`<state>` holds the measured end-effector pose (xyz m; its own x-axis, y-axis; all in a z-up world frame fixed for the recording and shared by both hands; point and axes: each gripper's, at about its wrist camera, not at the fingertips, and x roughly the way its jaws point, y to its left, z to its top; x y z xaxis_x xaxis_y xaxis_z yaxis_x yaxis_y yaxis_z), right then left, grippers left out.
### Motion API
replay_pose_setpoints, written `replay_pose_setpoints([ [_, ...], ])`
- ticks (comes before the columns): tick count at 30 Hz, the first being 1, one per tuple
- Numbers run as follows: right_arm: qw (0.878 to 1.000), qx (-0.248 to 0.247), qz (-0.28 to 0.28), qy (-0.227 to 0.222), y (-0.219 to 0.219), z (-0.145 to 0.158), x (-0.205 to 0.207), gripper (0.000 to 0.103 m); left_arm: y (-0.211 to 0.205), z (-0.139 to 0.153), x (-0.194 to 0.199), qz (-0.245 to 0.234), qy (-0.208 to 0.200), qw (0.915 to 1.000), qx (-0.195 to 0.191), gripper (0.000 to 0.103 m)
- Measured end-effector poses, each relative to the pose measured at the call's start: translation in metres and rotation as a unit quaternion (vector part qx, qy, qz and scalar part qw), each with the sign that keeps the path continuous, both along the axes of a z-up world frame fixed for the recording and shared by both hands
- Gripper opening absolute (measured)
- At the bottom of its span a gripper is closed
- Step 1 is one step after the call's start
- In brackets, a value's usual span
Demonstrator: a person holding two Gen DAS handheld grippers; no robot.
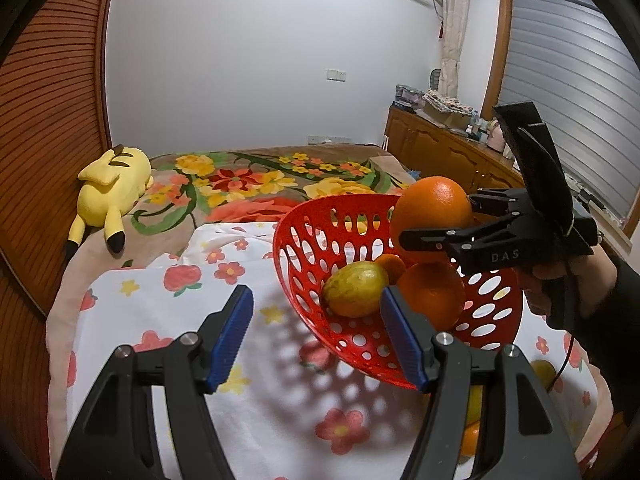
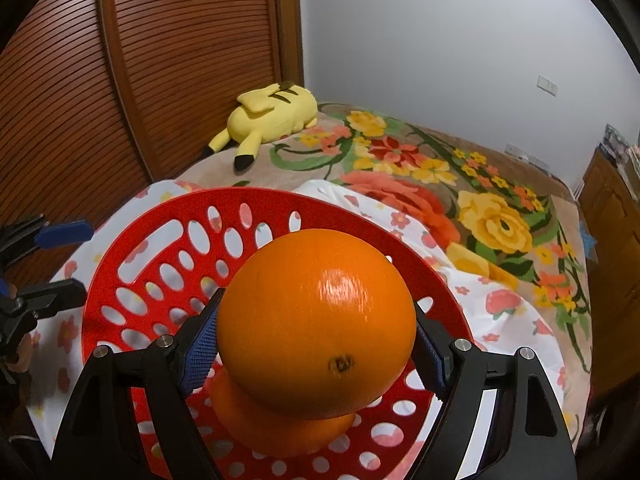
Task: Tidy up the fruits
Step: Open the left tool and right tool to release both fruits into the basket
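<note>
A red perforated basket (image 1: 304, 232) stands on a flowered cloth on the bed; it also shows in the right wrist view (image 2: 132, 248). In it lie a yellow-green fruit (image 1: 354, 288), a large orange (image 1: 434, 294) and a small orange (image 1: 392, 266). My right gripper (image 1: 436, 220) is shut on a big orange (image 1: 432, 208) and holds it above the basket; in its own view that orange (image 2: 316, 320) sits between the blue pads (image 2: 200, 348), over another orange (image 2: 272, 428). My left gripper (image 1: 316, 336) is open and empty, just left of the basket's near rim.
Loose fruits (image 1: 472, 420) lie on the cloth under the basket's right side. A yellow plush toy (image 1: 112, 192) lies at the bed's far left by a wooden slatted door (image 2: 120, 80). A wooden cabinet (image 1: 440, 148) stands at the right.
</note>
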<state>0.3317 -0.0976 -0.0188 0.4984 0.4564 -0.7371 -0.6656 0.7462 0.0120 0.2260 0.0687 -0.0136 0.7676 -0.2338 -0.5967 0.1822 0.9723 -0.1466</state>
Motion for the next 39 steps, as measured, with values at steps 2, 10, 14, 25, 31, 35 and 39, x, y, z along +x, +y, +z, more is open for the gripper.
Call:
replay_pose_setpoints([
  [2, 1.0, -0.005, -0.001, 0.002, 0.002, 0.0, 0.002, 0.084, 0.001, 0.001, 0.0, 0.001, 0.0, 1.0, 0.0, 0.066],
  [10, 1.0, -0.018, 0.004, -0.007, 0.007, 0.002, -0.002, 0.085, 0.003, 0.0, -0.002, 0.0, -0.001, 1.0, 0.0, 0.067],
  [14, 1.0, -0.004, -0.001, -0.015, 0.002, 0.011, -0.003, 0.087, 0.003, -0.001, -0.003, 0.001, -0.001, 1.0, 0.0, 0.067],
  [25, 1.0, 0.014, 0.002, -0.027, -0.005, 0.026, -0.023, 0.087, -0.004, 0.001, -0.011, -0.003, -0.005, 1.0, 0.002, 0.067],
  [31, 0.999, 0.025, -0.003, -0.038, -0.016, 0.039, -0.044, 0.087, -0.01, 0.006, -0.023, -0.008, -0.01, 0.9999, 0.002, 0.067],
  [35, 0.998, 0.035, -0.008, -0.048, -0.025, 0.05, -0.059, 0.087, -0.014, 0.01, -0.033, -0.012, -0.015, 0.9998, 0.0, 0.068],
  [39, 0.997, 0.044, -0.017, -0.059, -0.036, 0.062, -0.082, 0.087, -0.019, 0.009, -0.046, -0.019, -0.017, 0.9997, -0.005, 0.069],
])
